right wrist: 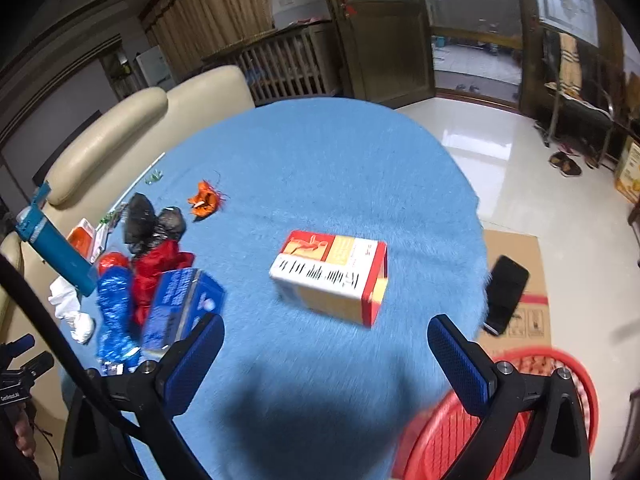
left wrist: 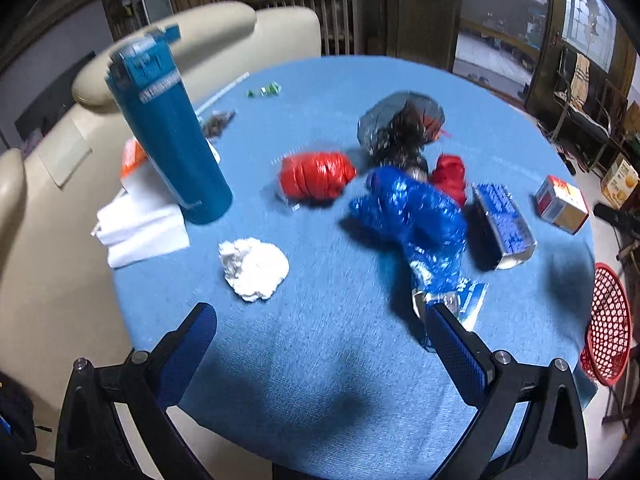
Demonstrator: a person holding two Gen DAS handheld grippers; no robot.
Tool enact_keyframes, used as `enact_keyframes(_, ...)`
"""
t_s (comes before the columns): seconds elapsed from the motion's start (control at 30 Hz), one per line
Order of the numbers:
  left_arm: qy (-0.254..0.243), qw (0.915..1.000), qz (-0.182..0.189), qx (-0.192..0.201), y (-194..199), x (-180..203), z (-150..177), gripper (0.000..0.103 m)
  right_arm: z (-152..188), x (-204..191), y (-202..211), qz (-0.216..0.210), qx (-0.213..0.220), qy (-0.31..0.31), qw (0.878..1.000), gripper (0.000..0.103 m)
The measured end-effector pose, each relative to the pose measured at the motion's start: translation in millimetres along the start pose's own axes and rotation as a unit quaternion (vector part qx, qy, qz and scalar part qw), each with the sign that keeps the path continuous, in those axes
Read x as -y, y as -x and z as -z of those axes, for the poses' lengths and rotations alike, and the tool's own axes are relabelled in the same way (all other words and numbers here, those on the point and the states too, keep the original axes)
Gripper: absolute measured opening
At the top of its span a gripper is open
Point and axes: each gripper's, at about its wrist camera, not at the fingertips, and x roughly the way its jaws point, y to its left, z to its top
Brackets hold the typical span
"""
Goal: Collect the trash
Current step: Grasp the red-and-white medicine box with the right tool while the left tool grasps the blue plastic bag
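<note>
Both tools gaping empty: left tool (left wrist: 320,320) hovering near blue wrapper (left wrist: 416,216), right tool (right wrist: 326,332) facing red-white box (right wrist: 332,276) on surface (right wrist: 320,168).

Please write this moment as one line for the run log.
left gripper: open, empty | right gripper: open, empty, facing red-and-white box | red basket: beside table edge | trash: uncollected

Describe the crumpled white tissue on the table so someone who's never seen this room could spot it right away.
Start at the round table with the blue cloth and find the tall teal bottle standing near its sofa-side edge. Just in front of the bottle lies the crumpled white tissue, alone on bare cloth. Unlike the flat folded white paper beside it, it is a wrinkled ball.
</note>
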Motion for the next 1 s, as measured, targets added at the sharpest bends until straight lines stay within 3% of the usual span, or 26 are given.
enact_keyframes(0.13,0.006,0.9979,0.053,-0.036,-12,5,0,0.103,-14,5,-30,-0.004,-0.029,0.04,0.999,0.103)
enact_keyframes(0.23,0.003,0.995,0.084,-0.053,-21,20,-1,0.103,-25,5,-51,-0.04,-0.052,0.068,0.995,0.103)
enact_keyframes(0.43,-0.015,0.9926,0.1,-0.067,-42,42,-13,0.103,-33,-7,-84,-0.092,-0.121,0.115,0.982,0.103)
enact_keyframes(0.5,-0.005,0.992,0.106,-0.068,-47,41,-24,0.103,-32,-12,-89,-0.099,-0.119,0.117,0.981,0.102)
enact_keyframes(0.53,0.003,0.9913,0.112,-0.068,-51,40,-31,0.103,-31,-15,-89,-0.101,-0.119,0.123,0.98,0.101)
enact_keyframes(0.67,0.037,0.9883,0.129,-0.071,-61,38,-60,0.103,-25,-21,-86,-0.114,-0.135,0.127,0.976,0.069)
enact_keyframes(0.8,0.041,0.9891,0.114,-0.084,-74,48,-75,0.103,-14,-26,-80,-0.109,-0.147,0.131,0.974,0.068)
enact_keyframes(0.83,0.038,0.9897,0.108,-0.085,-77,51,-77,0.1,-12,-26,-77,-0.108,-0.147,0.128,0.975,0.068)
enact_keyframes(0.87,0.041,0.9897,0.104,-0.09,-82,52,-77,0.09,-11,-26,-73,-0.109,-0.144,0.127,0.975,0.068)
enact_keyframes(0.9,0.044,0.9888,0.106,-0.096,-86,51,-77,0.073,-11,-26,-70,-0.114,-0.14,0.125,0.976,0.07)
enact_keyframes(1.0,0.062,0.9821,0.13,-0.121,-98,47,-70,0.058,-11,-29,-66,-0.103,-0.133,0.127,0.977,0.077)
